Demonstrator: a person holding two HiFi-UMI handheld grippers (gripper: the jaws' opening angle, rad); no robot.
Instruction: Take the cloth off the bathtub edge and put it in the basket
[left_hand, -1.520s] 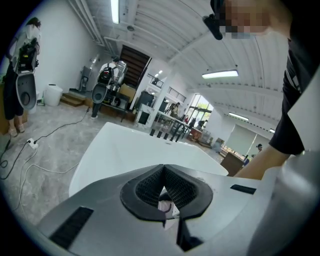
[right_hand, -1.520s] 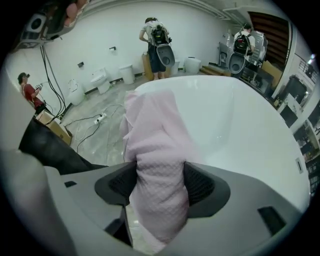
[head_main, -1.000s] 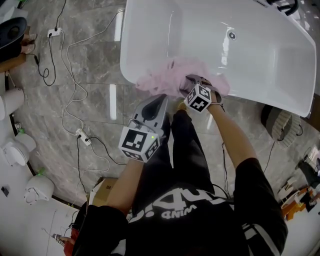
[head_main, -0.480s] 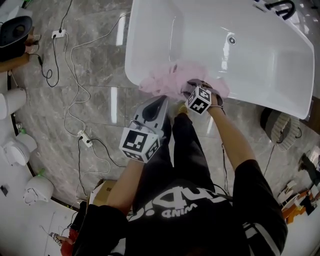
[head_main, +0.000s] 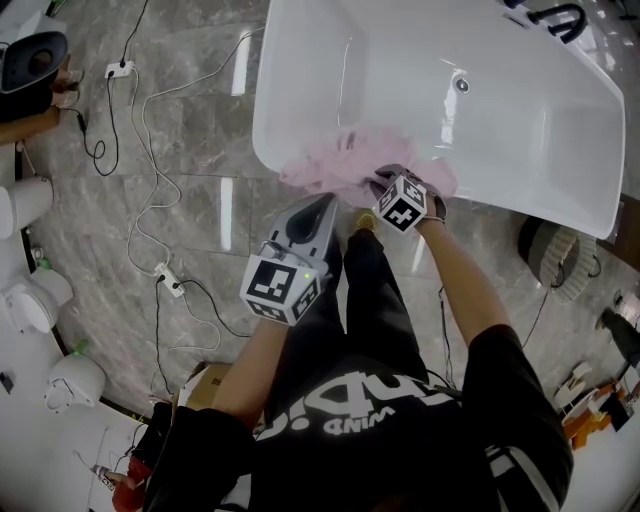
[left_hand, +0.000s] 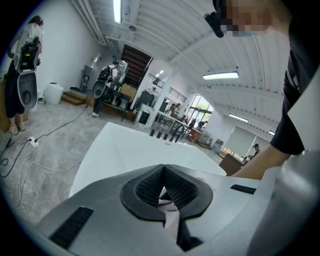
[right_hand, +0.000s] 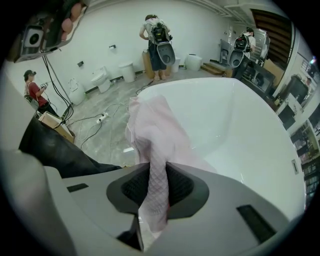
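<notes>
Now the right gripper (right_hand: 156, 175), just closing, pinches waffle-textured pink cloth (right_hand: 152, 130).

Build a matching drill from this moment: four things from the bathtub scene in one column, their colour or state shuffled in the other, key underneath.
Column one
1. cloth
2. left gripper
3. right gripper
4. bathtub

Column two
A. jaws together, nothing gripped
B. white and glossy
C. pink, lying over the tub's edge
D. jaws clamped on fabric

Pairs: 1-C, 2-A, 3-D, 4-B.

The right gripper's jaws have just been closing, with the cloth between them.
</notes>
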